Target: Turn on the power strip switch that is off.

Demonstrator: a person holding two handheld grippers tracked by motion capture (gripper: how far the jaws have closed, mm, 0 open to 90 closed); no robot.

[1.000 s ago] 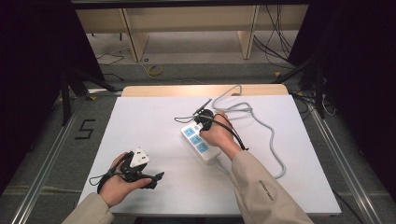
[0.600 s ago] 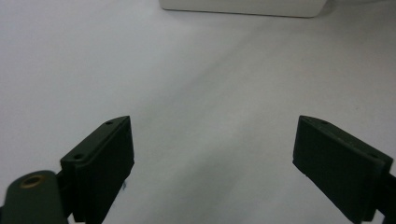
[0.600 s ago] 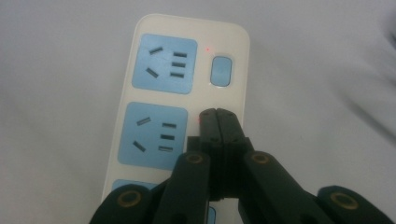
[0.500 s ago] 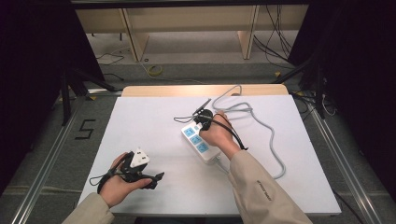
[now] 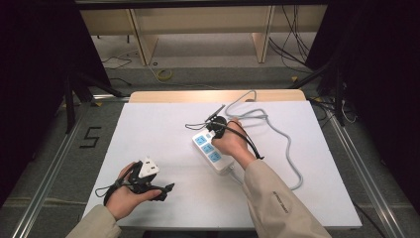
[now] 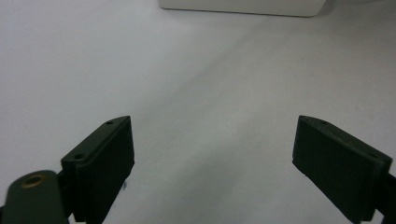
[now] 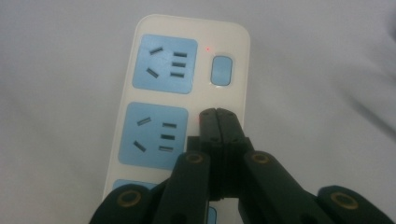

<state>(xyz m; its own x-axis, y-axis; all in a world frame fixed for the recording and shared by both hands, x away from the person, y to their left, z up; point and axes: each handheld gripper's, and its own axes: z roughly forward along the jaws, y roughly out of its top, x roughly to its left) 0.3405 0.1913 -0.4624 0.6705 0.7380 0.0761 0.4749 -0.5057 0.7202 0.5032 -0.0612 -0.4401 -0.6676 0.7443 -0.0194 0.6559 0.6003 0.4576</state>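
Power strip (image 5: pixel 213 151) is lying just past the table's (image 5: pixel 148 124) centre, toward one o'clock. Right gripper (image 7: pixel 217 113), jaws pressed together into one tip, is poking its middle switch (probably toggling it). Left gripper (image 6: pixel 212 154) is idling wide open at seven o'clock.

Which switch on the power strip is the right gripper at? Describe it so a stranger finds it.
On the white table, find the white power strip with blue sockets. Beside its middle socket sits the switch under the shut right gripper; the uncovered end switch is its neighbour.
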